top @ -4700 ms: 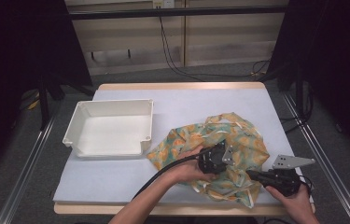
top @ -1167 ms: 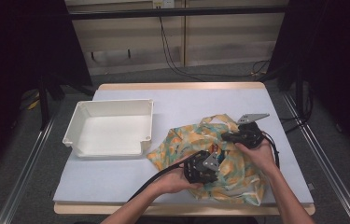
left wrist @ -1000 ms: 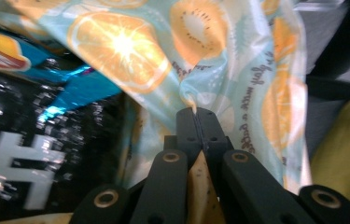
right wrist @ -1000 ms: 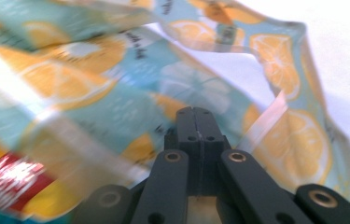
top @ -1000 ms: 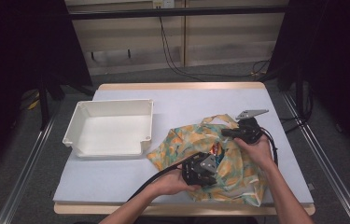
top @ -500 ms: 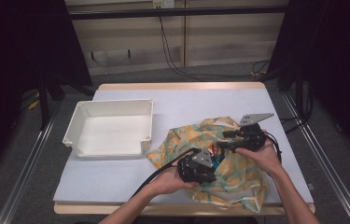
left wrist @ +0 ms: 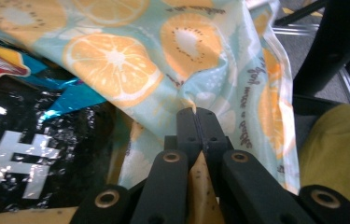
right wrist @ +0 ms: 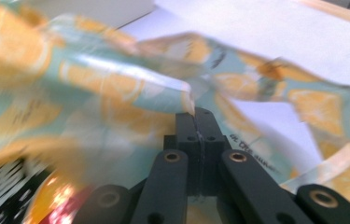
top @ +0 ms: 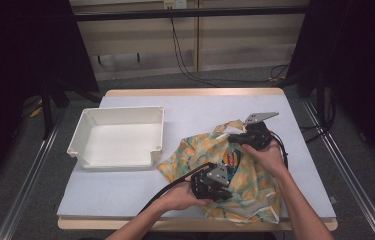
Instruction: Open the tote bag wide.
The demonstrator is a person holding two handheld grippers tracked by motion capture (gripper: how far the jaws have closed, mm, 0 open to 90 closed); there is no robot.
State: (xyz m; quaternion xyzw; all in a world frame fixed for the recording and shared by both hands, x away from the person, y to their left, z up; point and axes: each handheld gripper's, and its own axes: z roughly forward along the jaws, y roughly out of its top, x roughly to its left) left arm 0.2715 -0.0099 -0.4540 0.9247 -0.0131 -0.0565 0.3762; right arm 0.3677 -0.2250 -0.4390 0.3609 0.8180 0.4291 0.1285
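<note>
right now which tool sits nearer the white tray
The left tool, clamped on the fruit-print bag's near edge. The right tool grips the bag's far edge, farther from the tray, and carries a raised grey plate.

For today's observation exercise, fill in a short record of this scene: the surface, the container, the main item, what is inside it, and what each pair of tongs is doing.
surface: white table
container: white tray, left of the bag
main item: fruit-print fabric bag, mouth held apart
inside: shiny snack packet
left tongs: shut on the bag's near edge
right tongs: shut on the bag's far edge
</note>
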